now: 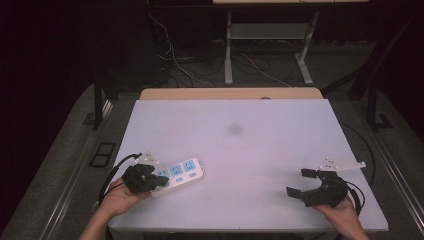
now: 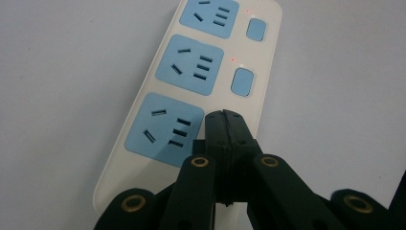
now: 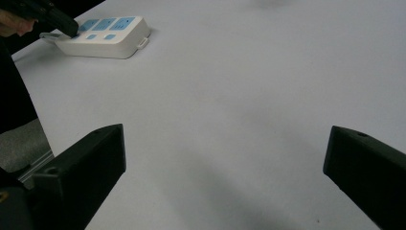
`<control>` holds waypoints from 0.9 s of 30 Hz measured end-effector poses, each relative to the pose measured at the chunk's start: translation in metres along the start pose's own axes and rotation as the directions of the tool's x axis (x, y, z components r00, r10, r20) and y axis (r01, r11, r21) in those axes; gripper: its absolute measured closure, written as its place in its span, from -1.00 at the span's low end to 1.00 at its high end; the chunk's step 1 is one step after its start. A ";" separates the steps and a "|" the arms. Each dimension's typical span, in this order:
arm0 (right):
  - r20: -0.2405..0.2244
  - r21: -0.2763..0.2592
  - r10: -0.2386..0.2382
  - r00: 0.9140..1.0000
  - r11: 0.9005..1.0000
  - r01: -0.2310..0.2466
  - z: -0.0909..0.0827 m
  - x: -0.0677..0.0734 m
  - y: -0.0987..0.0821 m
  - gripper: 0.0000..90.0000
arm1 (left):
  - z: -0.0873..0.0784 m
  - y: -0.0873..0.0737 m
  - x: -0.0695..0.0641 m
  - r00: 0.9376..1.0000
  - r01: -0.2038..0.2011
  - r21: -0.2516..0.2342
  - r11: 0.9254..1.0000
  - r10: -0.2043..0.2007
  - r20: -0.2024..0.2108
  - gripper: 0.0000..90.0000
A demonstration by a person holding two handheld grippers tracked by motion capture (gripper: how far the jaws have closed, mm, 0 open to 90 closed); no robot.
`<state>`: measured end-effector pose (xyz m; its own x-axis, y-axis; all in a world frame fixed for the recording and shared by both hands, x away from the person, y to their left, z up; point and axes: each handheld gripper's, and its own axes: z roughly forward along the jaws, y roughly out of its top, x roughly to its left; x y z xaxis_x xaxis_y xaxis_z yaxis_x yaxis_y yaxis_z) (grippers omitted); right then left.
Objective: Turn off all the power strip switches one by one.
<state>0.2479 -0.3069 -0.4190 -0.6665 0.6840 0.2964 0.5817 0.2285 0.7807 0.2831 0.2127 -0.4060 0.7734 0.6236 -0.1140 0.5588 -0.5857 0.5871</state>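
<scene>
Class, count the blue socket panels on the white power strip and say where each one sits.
3, in a row along the power strip: one at the far end, one in the middle, one nearest the left claw at. None seem hidden.

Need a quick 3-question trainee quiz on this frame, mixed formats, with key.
1. True or false: the right gripper has its jaws spread, with nothing between them.
2. How many blue socket faces does the power strip show? A) two B) three C) five
3. Fill in: the left gripper has its jaws closed together, their tips over the strip's ____ near the socket closest to the person's hand.

Key: 1 true; 2 B; 3 switch side. Contact with a switch cannot be confirmed; the tips hide that spot.
</scene>
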 end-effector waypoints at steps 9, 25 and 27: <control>-0.003 0.002 -0.001 1.000 1.000 0.001 0.001 0.001 0.000 -0.99 | -0.003 0.000 -0.003 1.000 -0.021 -0.020 1.000 0.021 0.006 0.99; 0.001 0.010 -0.012 1.000 1.000 0.012 0.002 0.001 0.000 -0.99 | -0.007 0.024 -0.018 0.992 -0.128 0.021 0.992 0.127 0.027 0.99; 0.001 0.011 -0.012 1.000 1.000 0.012 0.002 0.001 0.000 -0.99 | -0.009 0.027 -0.019 0.990 -0.139 0.025 0.990 0.138 0.028 0.99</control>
<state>0.2482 -0.3042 -0.4198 -0.6732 0.6816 0.2867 0.5787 0.2442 0.7782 0.2810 0.1894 -0.3811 0.8514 0.5218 -0.0544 0.4532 -0.6794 0.5771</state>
